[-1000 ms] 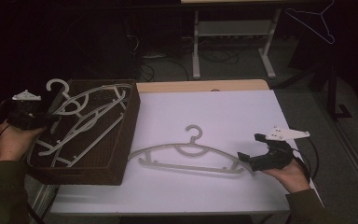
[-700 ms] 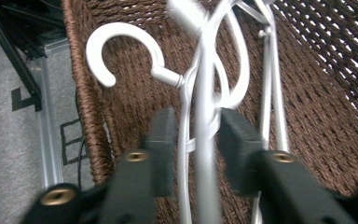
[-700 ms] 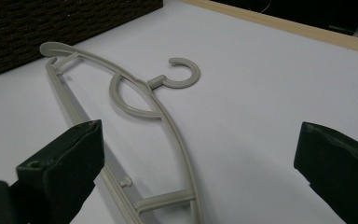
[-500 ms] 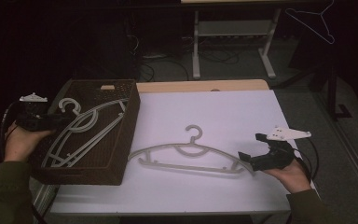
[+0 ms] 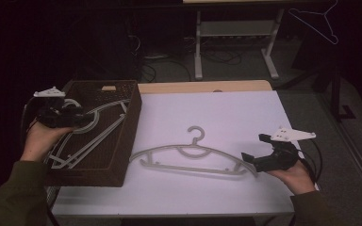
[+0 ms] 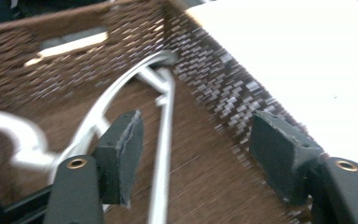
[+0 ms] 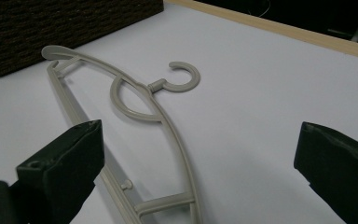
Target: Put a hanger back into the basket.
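With both claws open, the left claw (image 5: 78, 115) hangs over the pale plastic hanger (image 6: 163, 140) in the dark woven basket (image 5: 122, 136), while the right claw (image 5: 254, 150) looks set to close on the end of the grey plastic hanger (image 5: 193, 157) lying just ahead on the white desk (image 5: 217, 113).

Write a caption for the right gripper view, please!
Open hand-held gripper poised over a grey plastic hanger lying on the white table.
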Demonstrator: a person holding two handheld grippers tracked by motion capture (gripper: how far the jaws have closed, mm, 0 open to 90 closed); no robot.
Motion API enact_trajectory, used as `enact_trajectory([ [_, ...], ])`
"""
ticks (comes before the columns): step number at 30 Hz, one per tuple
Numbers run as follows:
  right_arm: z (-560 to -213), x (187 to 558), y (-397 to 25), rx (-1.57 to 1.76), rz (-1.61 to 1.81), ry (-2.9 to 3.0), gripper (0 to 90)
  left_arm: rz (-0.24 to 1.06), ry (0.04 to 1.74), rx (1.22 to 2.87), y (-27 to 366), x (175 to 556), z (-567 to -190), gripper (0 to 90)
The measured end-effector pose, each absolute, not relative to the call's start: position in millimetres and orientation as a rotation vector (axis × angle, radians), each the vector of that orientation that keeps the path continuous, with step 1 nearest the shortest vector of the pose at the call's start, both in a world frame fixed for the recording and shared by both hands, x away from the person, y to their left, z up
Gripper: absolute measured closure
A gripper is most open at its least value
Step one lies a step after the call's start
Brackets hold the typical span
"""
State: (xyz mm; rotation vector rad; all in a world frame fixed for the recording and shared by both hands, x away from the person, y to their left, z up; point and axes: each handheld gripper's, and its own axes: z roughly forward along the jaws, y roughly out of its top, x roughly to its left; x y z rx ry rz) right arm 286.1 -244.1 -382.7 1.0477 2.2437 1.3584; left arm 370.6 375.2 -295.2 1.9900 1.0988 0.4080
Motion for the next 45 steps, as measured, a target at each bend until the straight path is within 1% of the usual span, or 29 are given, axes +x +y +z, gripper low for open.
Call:
enact_trajectory([
  [7, -382, 286, -244, 1.043, 1.367, 2.241, 1.3, 0.348, 0.98, 1.962, 333, 362, -287, 28.1],
  [16, -380, 286, -243, 1.04, 1.366, 2.241, 1.2, 0.28, 0.844, 1.954, 277, 354, -284, 23.5],
  [26, -380, 287, -239, 1.029, 1.367, 2.258, 1.3, 0.184, 0.717, 1.953, 211, 344, -300, 21.0],
  [28, -381, 287, -239, 1.038, 1.369, 2.268, 2.7, 0.171, 0.692, 1.955, 200, 341, -304, 20.3],
  [31, -382, 287, -238, 1.062, 1.354, 2.289, 9.2, 0.154, 0.66, 1.97, 184, 338, -313, 18.2],
  [34, -383, 286, -237, 1.087, 1.334, 2.313, 19.4, 0.145, 0.635, 1.975, 170, 335, -325, 15.6],
  [40, -394, 284, -233, 1.112, 1.267, 2.382, 53.4, 0.12, 0.622, 1.959, 156, 333, -349, 14.0],
  [41, -397, 283, -232, 1.125, 1.246, 2.394, 62.8, 0.114, 0.618, 1.968, 154, 334, -352, 13.9],
  [45, -409, 284, -230, 1.169, 1.132, 2.456, 83.1, 0.109, 0.625, 1.969, 152, 334, -365, 13.9],
])
